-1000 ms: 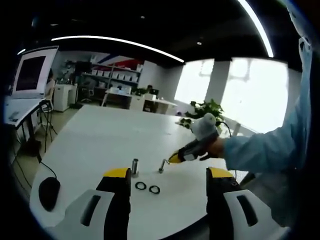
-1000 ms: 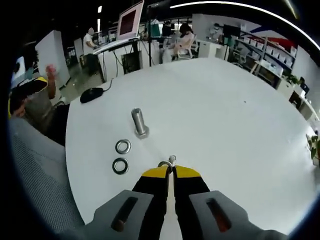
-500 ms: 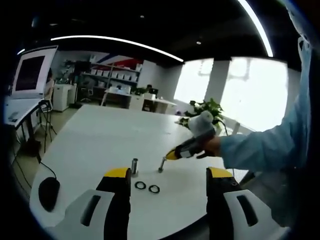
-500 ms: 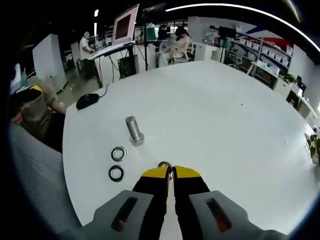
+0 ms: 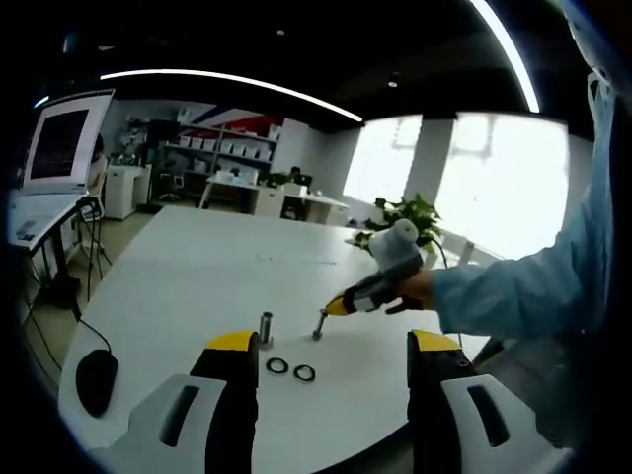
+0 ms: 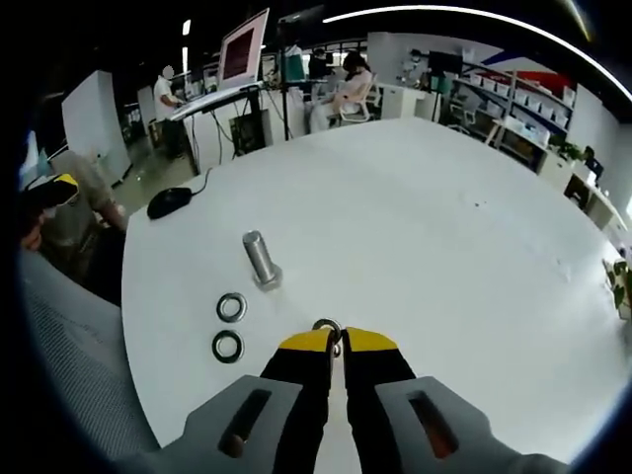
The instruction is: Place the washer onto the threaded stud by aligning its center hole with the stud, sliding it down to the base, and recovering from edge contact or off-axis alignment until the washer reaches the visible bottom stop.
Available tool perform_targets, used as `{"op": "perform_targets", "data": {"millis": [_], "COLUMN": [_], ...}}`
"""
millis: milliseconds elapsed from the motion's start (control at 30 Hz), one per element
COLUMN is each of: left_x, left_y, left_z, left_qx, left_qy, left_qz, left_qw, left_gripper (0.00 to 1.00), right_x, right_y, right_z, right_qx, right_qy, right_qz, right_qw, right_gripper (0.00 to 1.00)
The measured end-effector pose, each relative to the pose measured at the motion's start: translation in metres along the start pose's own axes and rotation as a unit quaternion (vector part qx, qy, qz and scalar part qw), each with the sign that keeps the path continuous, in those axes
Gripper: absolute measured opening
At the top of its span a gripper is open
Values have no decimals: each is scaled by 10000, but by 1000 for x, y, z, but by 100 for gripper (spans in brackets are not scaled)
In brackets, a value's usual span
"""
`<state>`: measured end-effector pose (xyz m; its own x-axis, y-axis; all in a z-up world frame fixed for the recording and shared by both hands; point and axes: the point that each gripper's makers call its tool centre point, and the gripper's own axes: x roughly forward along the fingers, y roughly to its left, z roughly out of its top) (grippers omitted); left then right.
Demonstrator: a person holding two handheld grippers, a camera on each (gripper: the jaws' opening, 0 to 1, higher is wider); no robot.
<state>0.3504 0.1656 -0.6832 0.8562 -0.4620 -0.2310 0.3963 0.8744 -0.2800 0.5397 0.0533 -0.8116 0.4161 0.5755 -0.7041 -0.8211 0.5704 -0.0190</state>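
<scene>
The right gripper (image 6: 336, 341) pinches a washer (image 6: 327, 327) between its closed yellow tips, just above the white table (image 6: 444, 227) and near the upright threaded stud (image 6: 261, 259), without touching it. Two more washers (image 6: 229, 326) lie flat on the table beside the stud. The left gripper (image 5: 331, 360) hangs back with its jaws spread wide and empty.
</scene>
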Motion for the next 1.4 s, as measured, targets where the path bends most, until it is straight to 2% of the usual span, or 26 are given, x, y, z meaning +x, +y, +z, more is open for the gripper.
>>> {"op": "perform_targets", "data": {"millis": [367,533,700,1000,1067,1267,1400], "left_x": [0,-1,-1,-3,-3,-6,-6], "left_y": [0,0,-2,-6,-7,-11,-18], "left_z": [0,1,2,6,5,5,2], "left_qx": [11,3,42,118,129,81,252], "left_qy": [5,-29,-80,-182,-178,-247,-200], "left_qz": [-17,-13,-31,-97,-115,-124,-213], "left_qw": [10000,10000,10000,9997,9997,9996,9993], "left_gripper": [59,59,59,59,59,59,58], "right_x": [-4,-18,-41,-102,-115,-173,-214], "right_y": [0,-6,-12,-9,-9,1,13], "right_z": [2,7,4,-5,-9,-10,-23], "right_qx": [-40,82,181,379,413,409,378], "right_qy": [-32,-172,-241,-459,-418,-622,-614], "right_qz": [-41,-111,-244,-522,-583,-902,-1123], "right_qw": [10000,9998,9992,9969,9966,9931,9911], "right_gripper": [7,7,8,8,8,8,8]}}
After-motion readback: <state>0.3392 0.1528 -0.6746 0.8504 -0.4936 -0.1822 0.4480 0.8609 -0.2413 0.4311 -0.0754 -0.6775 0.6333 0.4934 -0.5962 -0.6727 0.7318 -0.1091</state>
